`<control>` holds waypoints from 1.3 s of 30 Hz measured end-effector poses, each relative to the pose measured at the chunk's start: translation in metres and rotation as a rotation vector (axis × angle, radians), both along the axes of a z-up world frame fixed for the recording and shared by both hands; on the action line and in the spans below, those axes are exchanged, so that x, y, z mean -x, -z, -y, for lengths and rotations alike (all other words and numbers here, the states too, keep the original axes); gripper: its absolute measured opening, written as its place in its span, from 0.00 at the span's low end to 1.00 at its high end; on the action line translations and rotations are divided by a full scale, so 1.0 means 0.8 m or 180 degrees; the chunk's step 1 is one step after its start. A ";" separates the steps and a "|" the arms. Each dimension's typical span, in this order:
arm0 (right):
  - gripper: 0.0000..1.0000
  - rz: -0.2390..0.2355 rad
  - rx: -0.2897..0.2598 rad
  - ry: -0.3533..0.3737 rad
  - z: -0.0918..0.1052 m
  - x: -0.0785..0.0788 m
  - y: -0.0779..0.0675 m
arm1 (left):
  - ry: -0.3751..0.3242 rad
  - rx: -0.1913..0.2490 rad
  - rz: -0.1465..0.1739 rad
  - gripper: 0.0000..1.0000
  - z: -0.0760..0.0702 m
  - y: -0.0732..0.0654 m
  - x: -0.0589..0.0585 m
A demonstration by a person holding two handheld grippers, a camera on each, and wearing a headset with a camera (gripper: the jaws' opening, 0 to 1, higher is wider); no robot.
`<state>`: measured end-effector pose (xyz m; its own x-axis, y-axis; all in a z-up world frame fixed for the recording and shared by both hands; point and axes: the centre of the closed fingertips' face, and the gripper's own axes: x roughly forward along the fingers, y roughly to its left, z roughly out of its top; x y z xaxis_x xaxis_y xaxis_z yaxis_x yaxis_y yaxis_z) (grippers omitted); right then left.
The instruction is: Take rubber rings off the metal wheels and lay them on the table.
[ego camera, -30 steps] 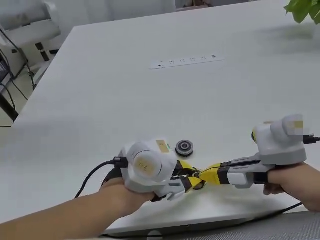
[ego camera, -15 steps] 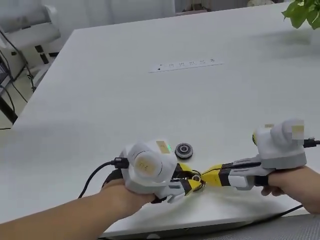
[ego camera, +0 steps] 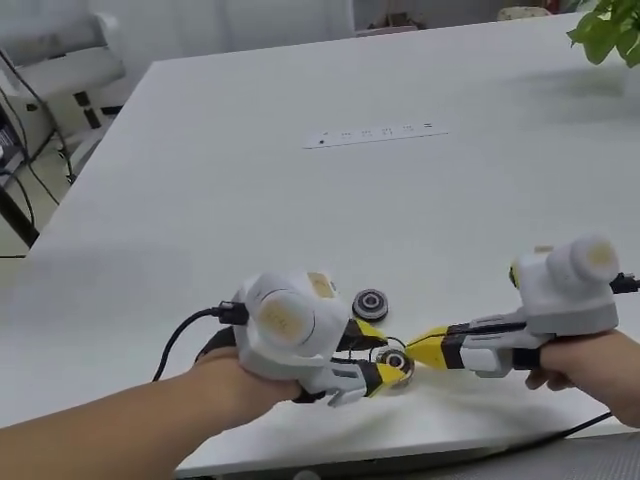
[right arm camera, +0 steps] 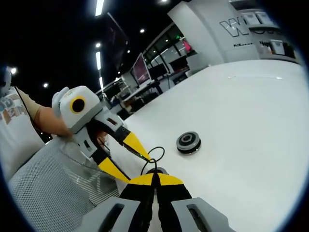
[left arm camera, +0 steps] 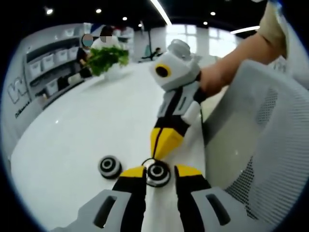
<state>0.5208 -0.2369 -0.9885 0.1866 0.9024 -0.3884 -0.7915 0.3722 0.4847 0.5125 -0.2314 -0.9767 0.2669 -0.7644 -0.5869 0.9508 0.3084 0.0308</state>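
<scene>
White table (ego camera: 300,200), near edge: my left gripper (ego camera: 383,357) clamps one metal wheel (left arm camera: 158,174) by its rim, a second wheel (ego camera: 370,303) lying just beside. My right gripper (right arm camera: 155,181), jaws pressed together, pinches the thin rubber ring (right arm camera: 153,155). It looks soft and stretchy (likely snappy), so I'd grip the slack loop.

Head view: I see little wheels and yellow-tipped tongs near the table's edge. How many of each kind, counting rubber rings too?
Metal wheels: 2, a loose wheel and a held wheel between the left gripper's jaws.
Rubber ring: 1, a thin black loop pinched by the right gripper.
Grippers: 2.
Total: 5.
</scene>
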 end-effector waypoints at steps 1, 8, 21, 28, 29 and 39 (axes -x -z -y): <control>0.00 0.0005 -0.0001 -0.0003 0.000 0.000 -0.001 | -0.0002 0.0020 -0.0007 0.25 -0.001 -0.003 0.001; 0.00 0.0024 -0.0010 -0.0037 -0.003 0.000 -0.012 | -0.0043 0.0106 0.0023 0.33 -0.020 -0.027 0.004; 0.00 0.0111 0.0002 -0.0147 -0.017 -0.009 -0.032 | -0.0278 0.0239 0.0090 0.44 -0.064 -0.060 -0.005; 0.00 0.0140 0.0018 -0.0219 -0.030 -0.016 -0.039 | -0.0361 0.0237 0.0114 0.51 -0.087 -0.061 -0.005; 0.00 0.0144 0.0022 -0.0233 -0.032 -0.017 -0.039 | -0.0378 0.0239 0.0117 0.52 -0.090 -0.062 -0.006; 0.00 0.0148 0.0073 -0.0402 -0.060 -0.023 -0.039 | -0.0533 0.0253 0.0124 0.58 -0.116 -0.062 -0.008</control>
